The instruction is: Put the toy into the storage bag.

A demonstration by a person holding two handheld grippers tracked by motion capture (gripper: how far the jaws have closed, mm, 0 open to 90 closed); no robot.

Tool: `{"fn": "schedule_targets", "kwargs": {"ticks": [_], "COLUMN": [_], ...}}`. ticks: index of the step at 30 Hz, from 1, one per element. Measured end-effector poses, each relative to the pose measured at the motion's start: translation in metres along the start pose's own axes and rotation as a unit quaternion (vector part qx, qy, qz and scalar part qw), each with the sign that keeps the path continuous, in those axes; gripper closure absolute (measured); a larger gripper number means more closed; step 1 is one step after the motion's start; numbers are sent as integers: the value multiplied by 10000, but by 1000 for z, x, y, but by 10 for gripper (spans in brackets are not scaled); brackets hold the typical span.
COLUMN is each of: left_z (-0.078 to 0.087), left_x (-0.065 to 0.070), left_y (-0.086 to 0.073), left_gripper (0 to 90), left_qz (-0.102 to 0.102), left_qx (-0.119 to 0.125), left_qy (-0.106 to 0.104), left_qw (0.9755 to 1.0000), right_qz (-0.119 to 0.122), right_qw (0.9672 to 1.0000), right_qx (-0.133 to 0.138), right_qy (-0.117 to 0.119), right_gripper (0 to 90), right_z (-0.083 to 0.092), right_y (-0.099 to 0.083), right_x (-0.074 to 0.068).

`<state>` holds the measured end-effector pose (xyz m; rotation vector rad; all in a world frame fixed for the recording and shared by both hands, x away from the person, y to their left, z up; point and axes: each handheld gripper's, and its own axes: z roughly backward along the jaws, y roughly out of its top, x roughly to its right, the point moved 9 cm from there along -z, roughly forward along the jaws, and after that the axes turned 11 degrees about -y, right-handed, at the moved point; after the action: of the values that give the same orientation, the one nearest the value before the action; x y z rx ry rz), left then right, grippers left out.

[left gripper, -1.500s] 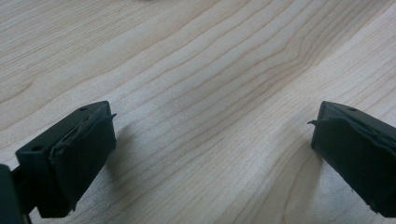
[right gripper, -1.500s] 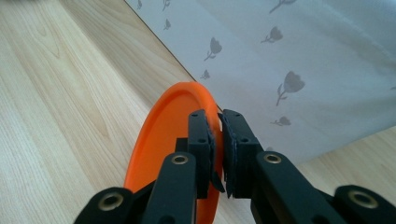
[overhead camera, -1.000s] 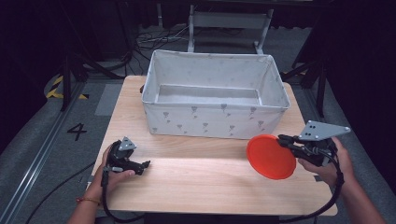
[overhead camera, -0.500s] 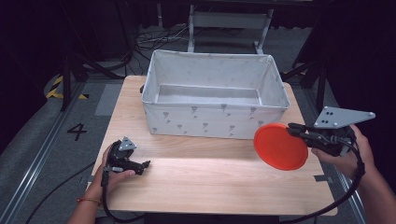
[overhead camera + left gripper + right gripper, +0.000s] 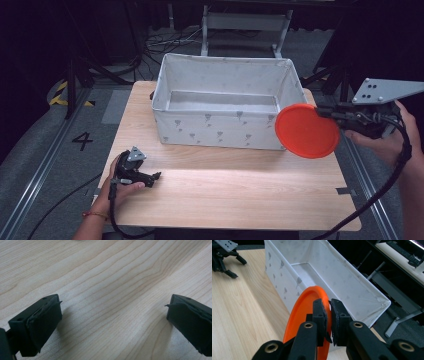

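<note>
An orange plate [image 5: 307,131] is held on edge by its rim in the clamped right gripper [image 5: 325,112], just before the white bin [image 5: 227,134], while the left gripper [image 5: 150,176] is rested wide apart and empty on the table [image 5: 240,190].

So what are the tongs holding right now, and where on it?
The right tongs pinch the orange plate by its rim, lifted beside the white bin. The left tongs hold nothing.

Overhead forward-down; 2 close tongs-mounted views
</note>
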<state>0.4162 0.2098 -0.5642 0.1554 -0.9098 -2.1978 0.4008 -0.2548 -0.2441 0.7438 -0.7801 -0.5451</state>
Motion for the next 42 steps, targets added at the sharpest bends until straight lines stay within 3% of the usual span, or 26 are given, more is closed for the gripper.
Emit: {"fn": "schedule_targets", "kwargs": {"ticks": [10, 21, 33, 37, 42], "left_z": [0, 0, 0, 0, 0], "left_x": [0, 0, 0, 0, 0], "left_y": [0, 0, 0, 0, 0], "left_gripper": [2, 2, 2, 3, 4], "left_qz": [0, -7, -5, -1, 14], "left_qx": [-2, -4, -1, 0, 5], "left_qy": [-2, -3, 0, 17, 24], "left_qw": [10000, 10000, 10000, 10000, 10000], "right_qz": [107, 86, -61, -66, -7], "right_qw": [9999, 9999, 9999, 10000, 9999], "right_qx": [-16, 4, -31, -41, -151], "right_qy": [-29, -121, -91, -46, 64], "right_gripper": [831, 831, 831, 831, 831], "right_z": [-13, -47, -103, -114, -141], "right_y": [29, 58, 66, 64, 58], "right_x": [18, 49, 70, 71, 70]}}
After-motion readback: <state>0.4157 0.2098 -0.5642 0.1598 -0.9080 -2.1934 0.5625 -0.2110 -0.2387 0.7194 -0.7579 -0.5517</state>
